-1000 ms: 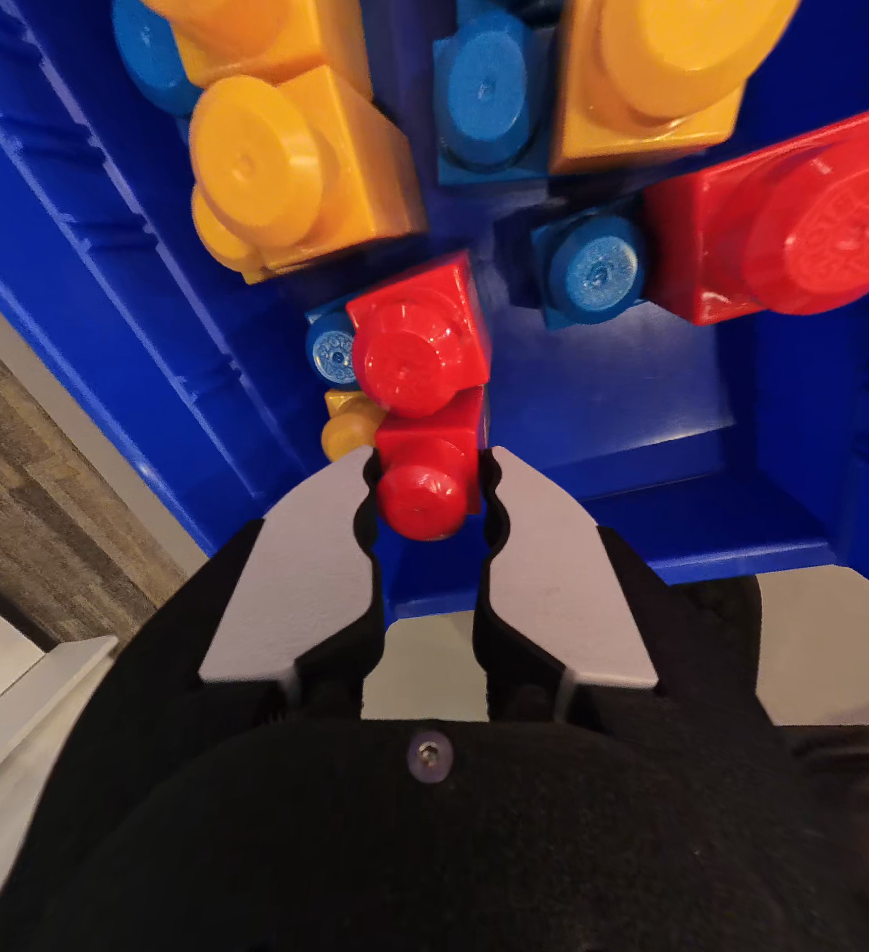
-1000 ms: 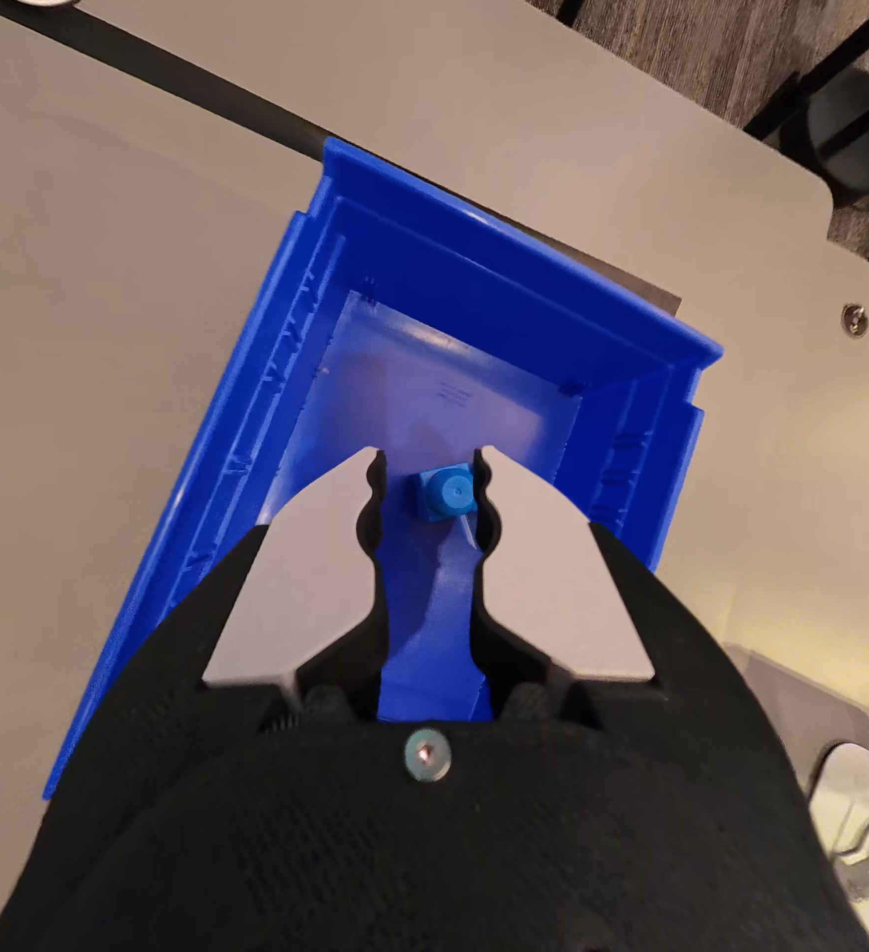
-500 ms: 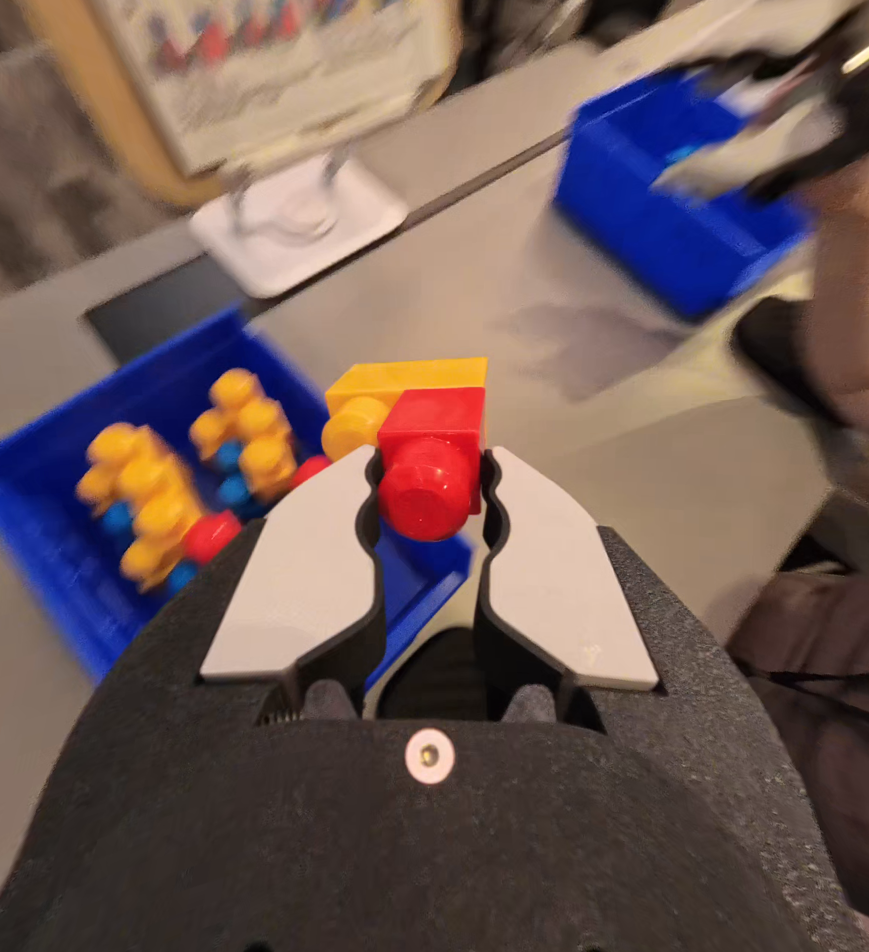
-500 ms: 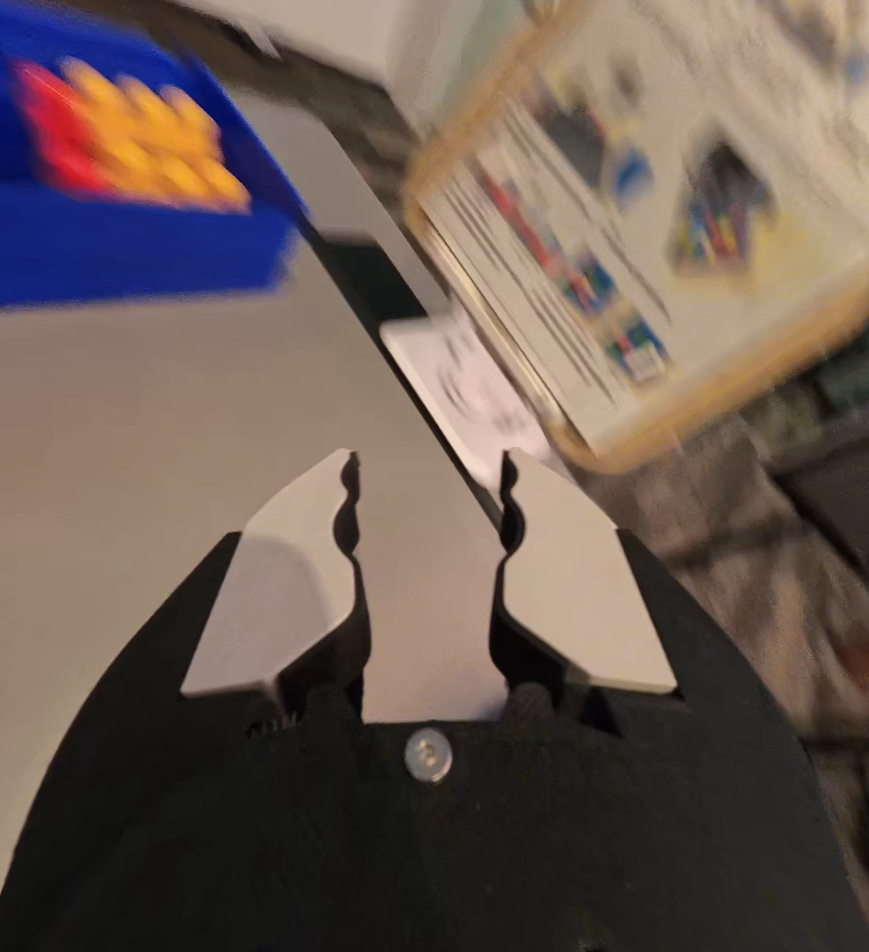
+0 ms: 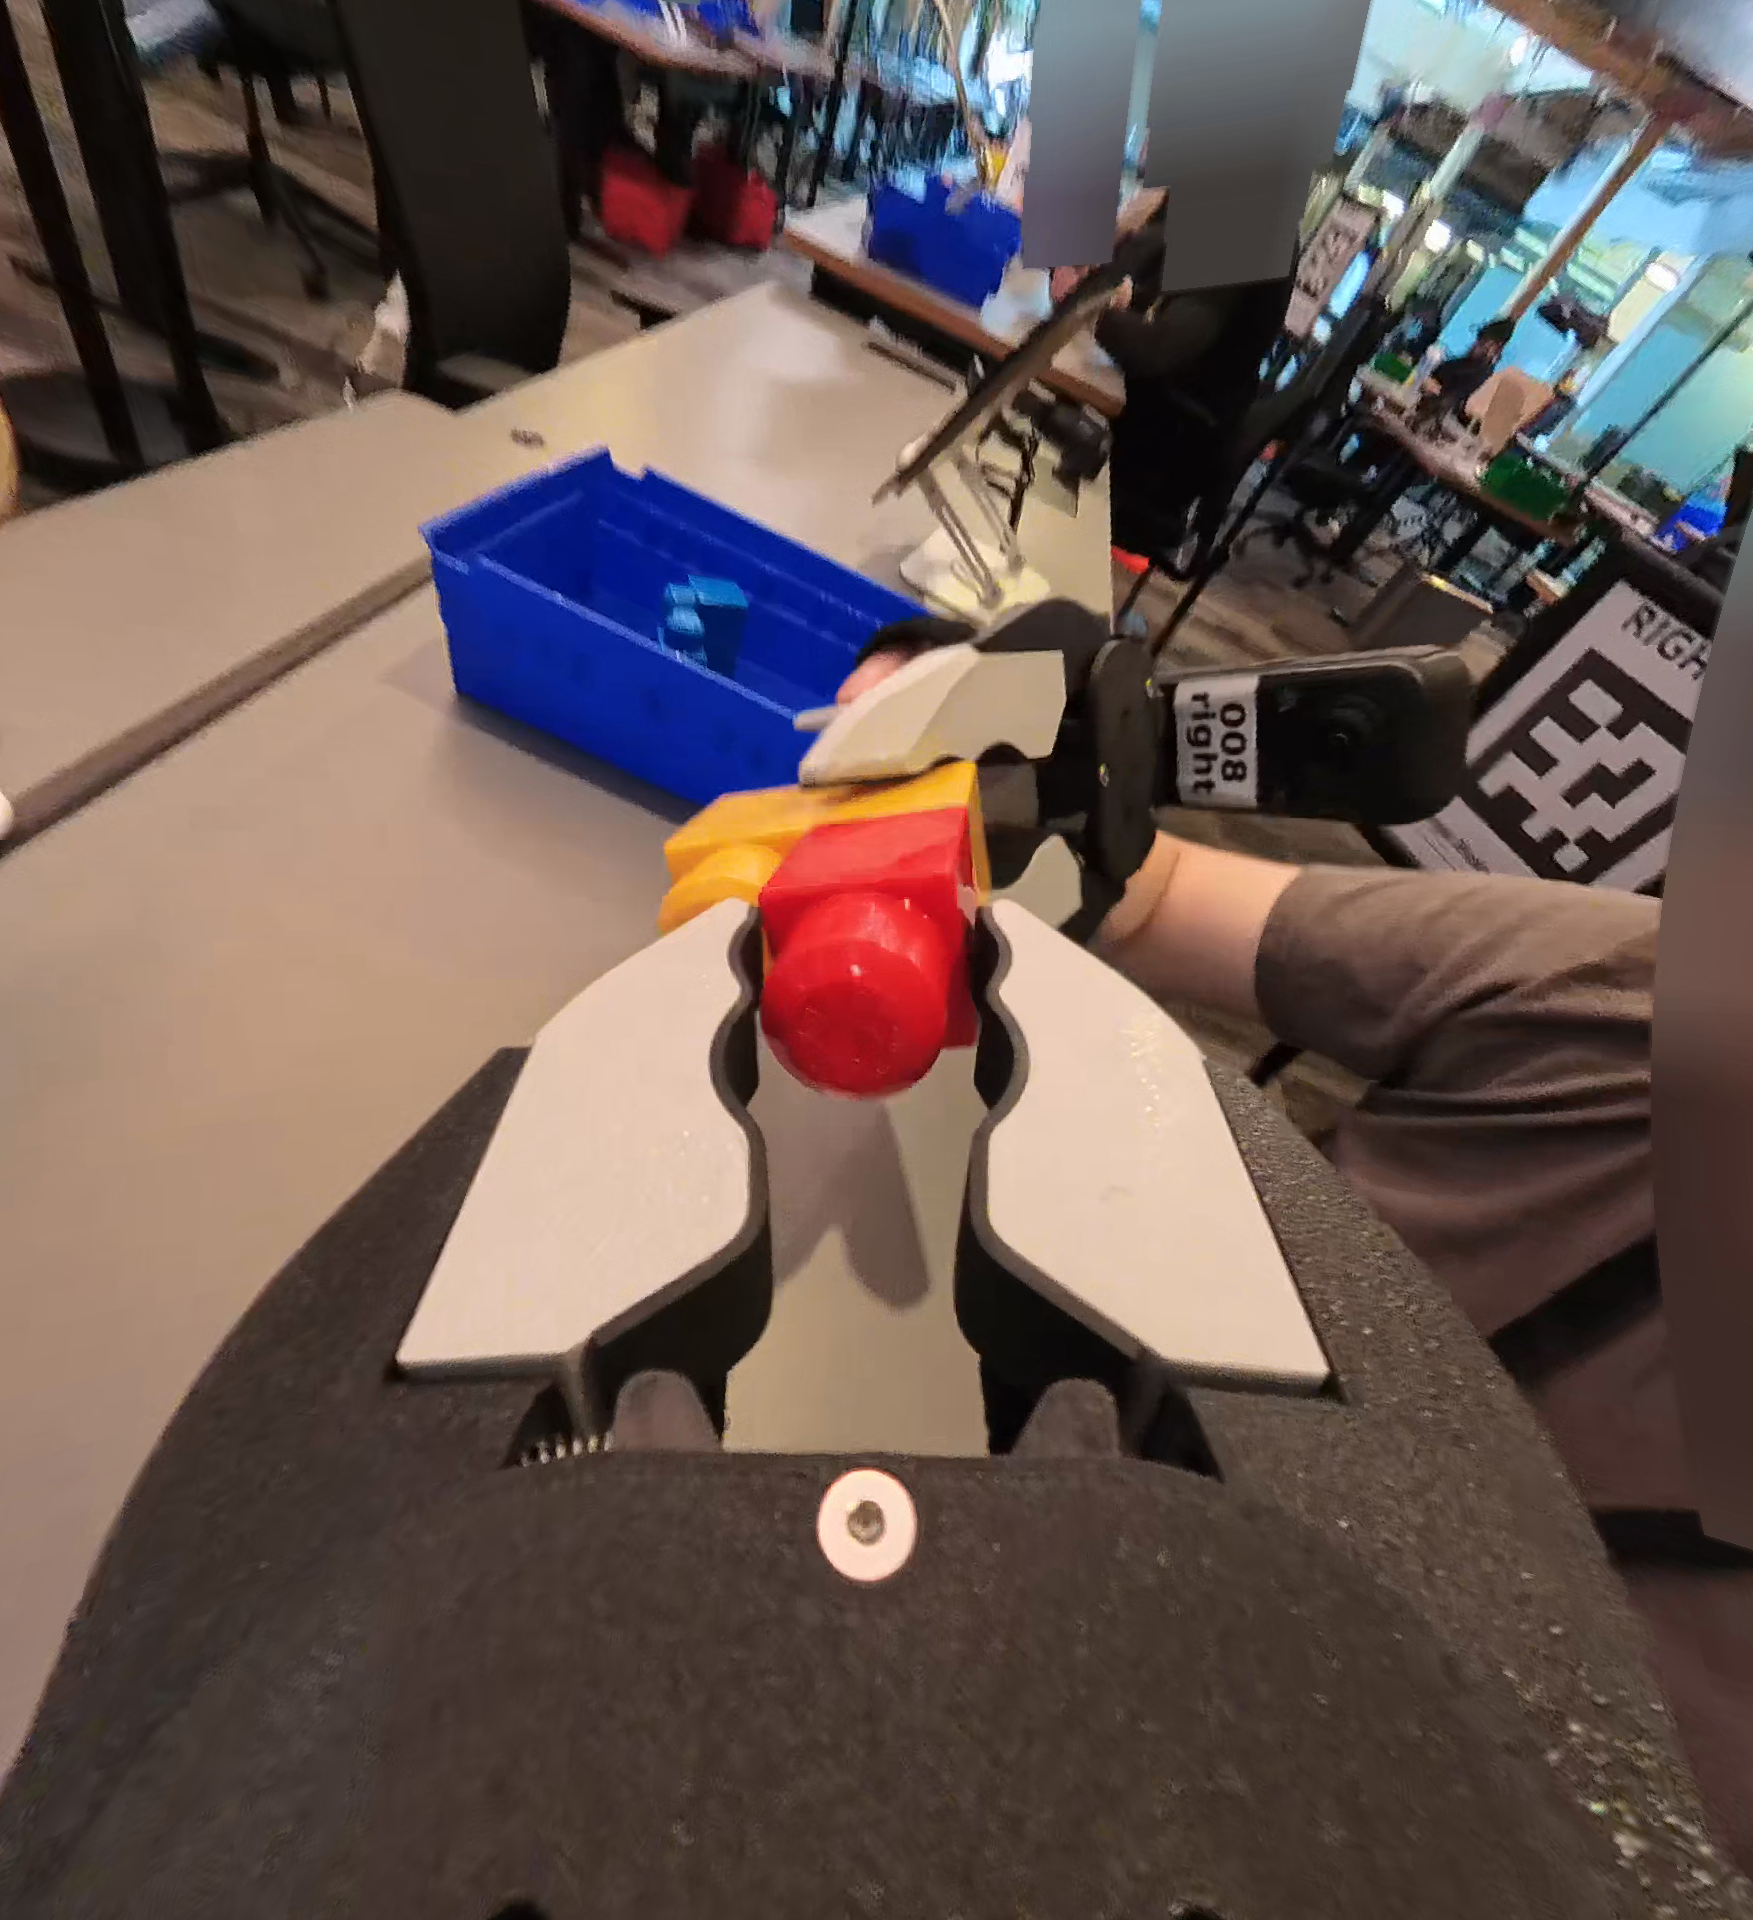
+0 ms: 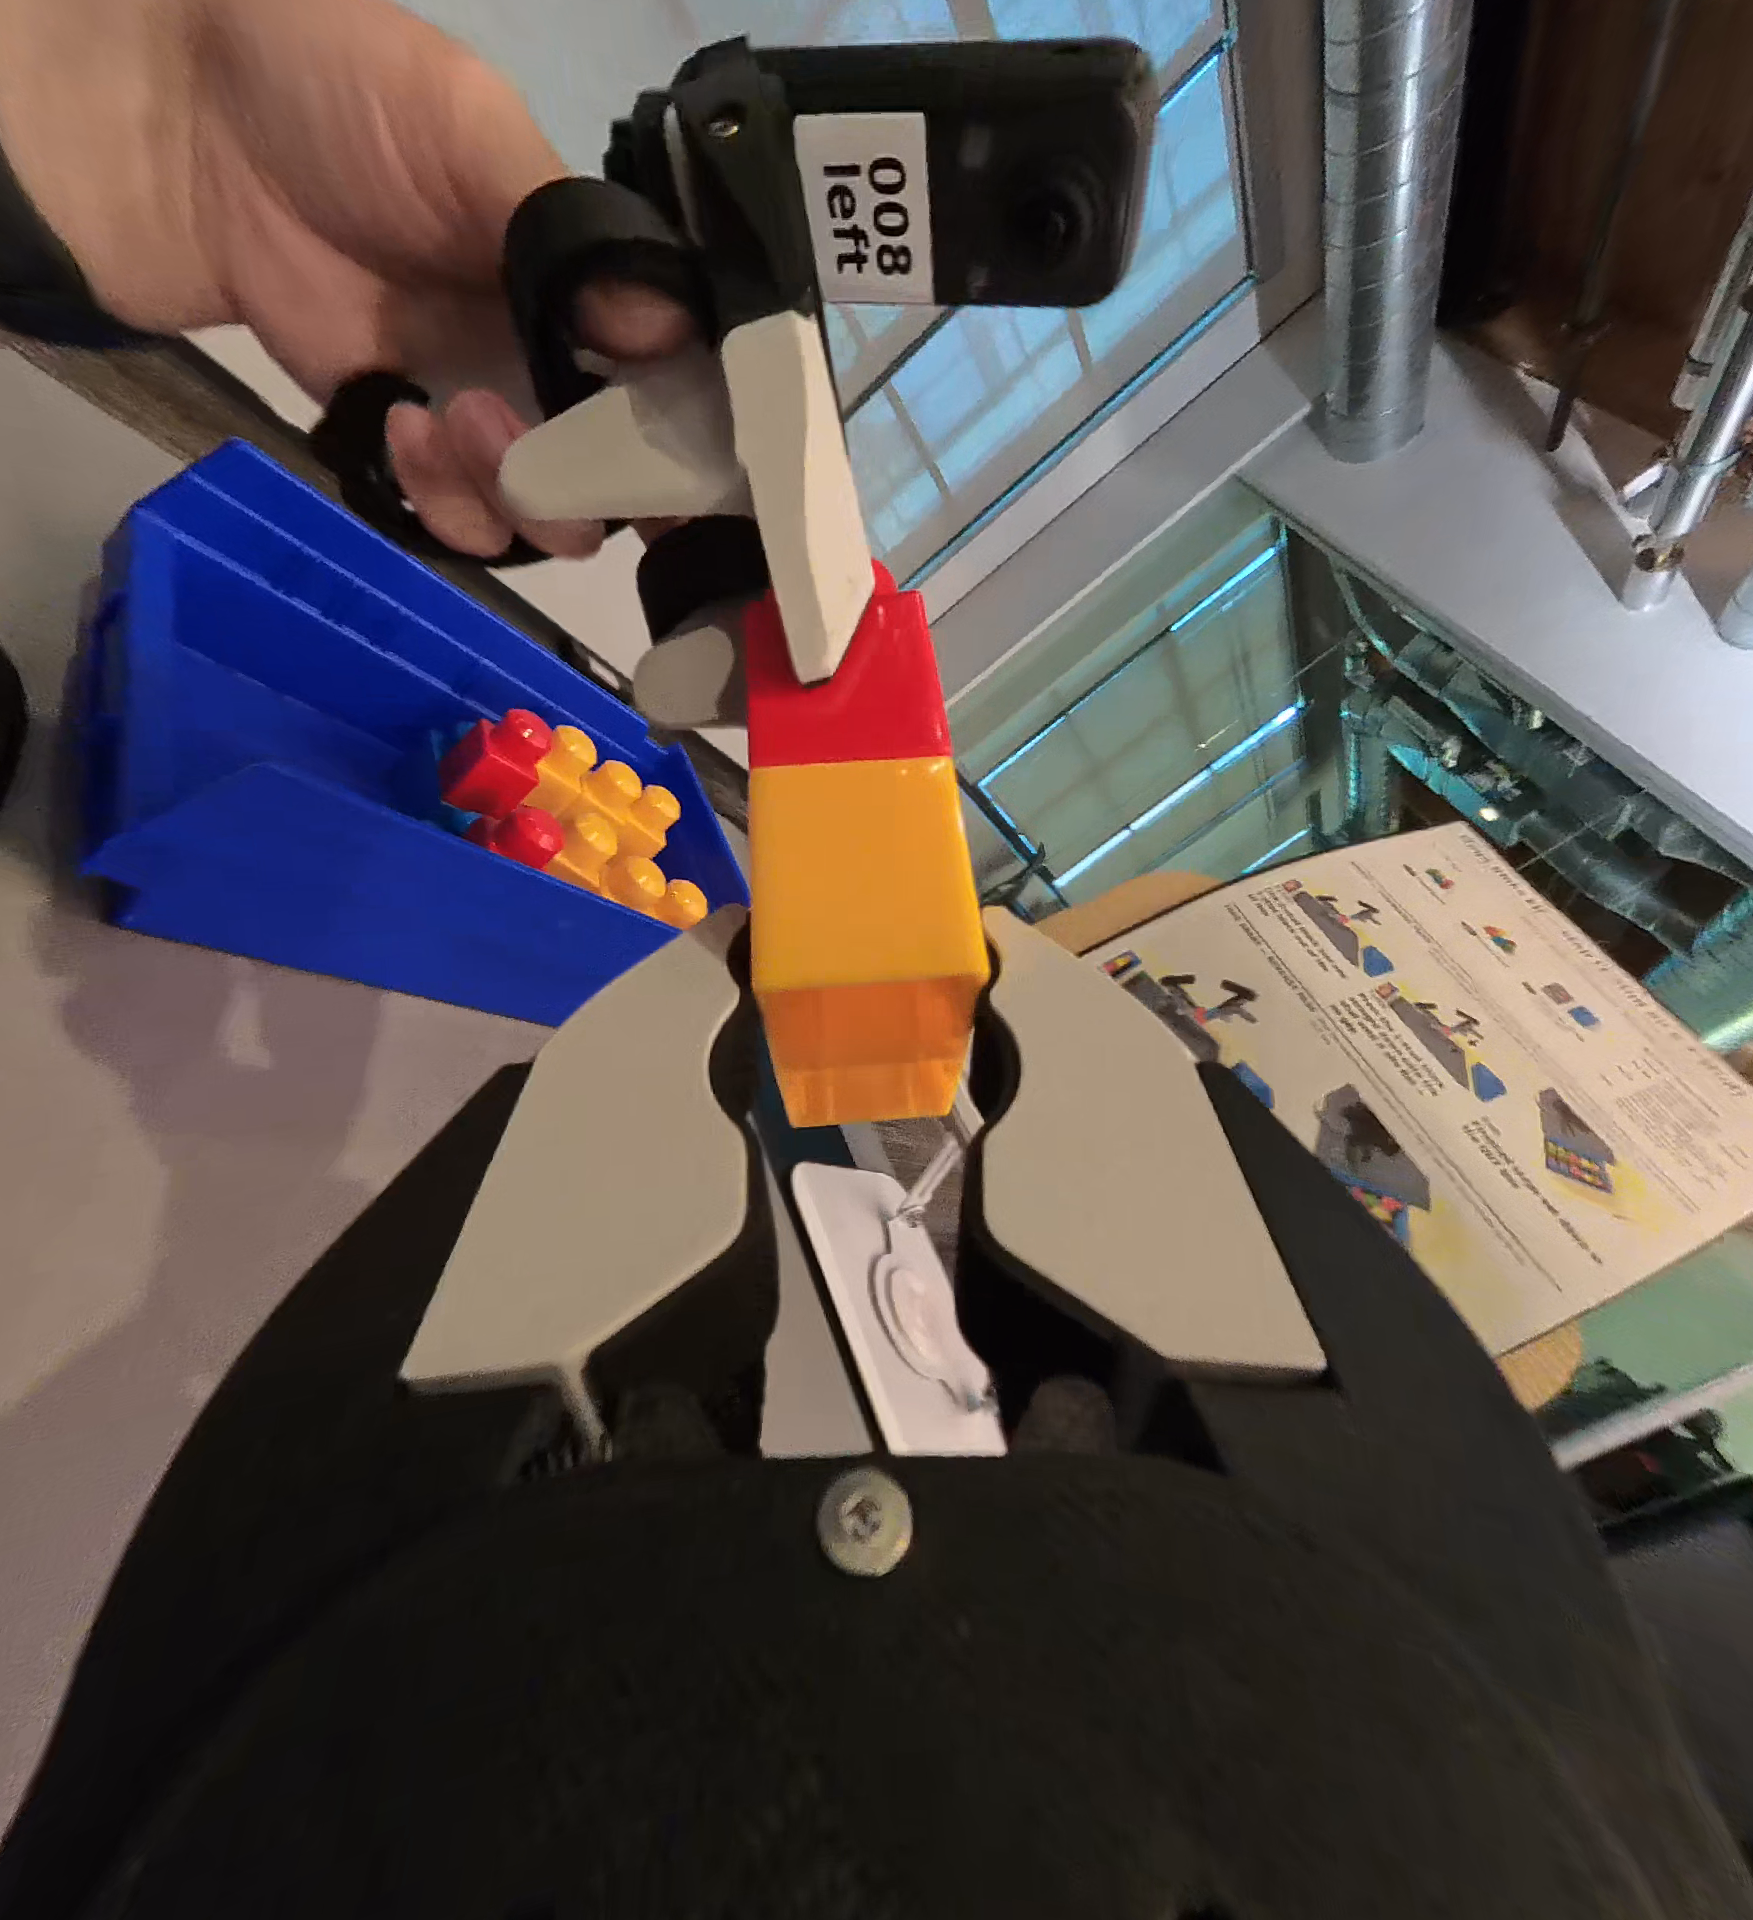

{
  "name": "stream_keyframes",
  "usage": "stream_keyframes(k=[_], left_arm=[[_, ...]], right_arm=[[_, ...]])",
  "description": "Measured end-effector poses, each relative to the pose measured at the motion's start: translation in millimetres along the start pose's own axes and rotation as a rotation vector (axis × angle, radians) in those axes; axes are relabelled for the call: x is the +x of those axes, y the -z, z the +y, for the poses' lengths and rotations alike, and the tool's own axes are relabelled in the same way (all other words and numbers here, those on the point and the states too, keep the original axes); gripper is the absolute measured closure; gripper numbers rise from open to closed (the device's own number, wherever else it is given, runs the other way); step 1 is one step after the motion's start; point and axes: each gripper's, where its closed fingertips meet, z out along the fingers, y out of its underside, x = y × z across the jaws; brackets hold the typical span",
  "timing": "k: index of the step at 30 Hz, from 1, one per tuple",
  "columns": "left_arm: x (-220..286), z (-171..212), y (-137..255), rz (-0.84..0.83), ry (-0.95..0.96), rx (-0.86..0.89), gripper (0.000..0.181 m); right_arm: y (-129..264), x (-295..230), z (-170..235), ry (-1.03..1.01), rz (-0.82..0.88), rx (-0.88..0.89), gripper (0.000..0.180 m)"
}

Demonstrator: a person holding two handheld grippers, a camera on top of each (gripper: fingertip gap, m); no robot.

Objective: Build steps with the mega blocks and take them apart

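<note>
L wrist: vs 0.5 s ago, blur gone; R gripper now at 12 o'clock, upper finger on yellow block. Earlier far off at 1–2 o'clock. L gripper pinches red block, yellow joined behind it. Pair held above table; bare surface 9 o'clock. Blue bin w/ blue blocks at 11 o'clock.

R wrist: vs 0.5 s ago, jaws were spread, empty; now R gripper pressed on yellow block. Red block at 12 o'clock, in L gripper. Second bin w/ block stack at 10 o'clock, apart. Instruction sheet at 3 o'clock.
</note>
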Motion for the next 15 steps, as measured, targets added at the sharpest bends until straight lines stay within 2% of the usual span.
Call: stream_keyframes(k=[2, 4, 7, 9, 12, 15], left_arm=[[-4.3, -11.6, -1.9, -0.040, -0.095, 0.073, 0.125], [-5.6, -11.8, -3.5, -0.085, -0.245, 0.088, 0.120], [2.0, 10.8, -10.6, -0.078, -0.443, -0.001, 0.130], [-11.1, 21.9, -14.9, -0.179, -0.518, -0.088, 0.137], [-13.1, 26.4, -22.7, -0.186, -0.526, -0.126, 0.141], [-11.3, 20.8, -25.6, -0.141, -0.447, -0.103, 0.142]], right_arm=[[1.5, -2.4, 1.6, -0.120, -0.099, 0.001, 0.143], [3.1, -6.2, 0.2, -0.317, -0.228, 0.021, 0.143], [6.7, -9.6, -0.8, -0.609, -0.417, 0.045, 0.143], [9.6, -9.2, 1.5, -0.734, -0.501, 0.060, 0.143], [14.0, -14.0, 12.9, -0.793, -0.608, 0.041, 0.143], [19.8, -8.8, 16.2, -0.822, -0.650, 0.053, 0.143]])
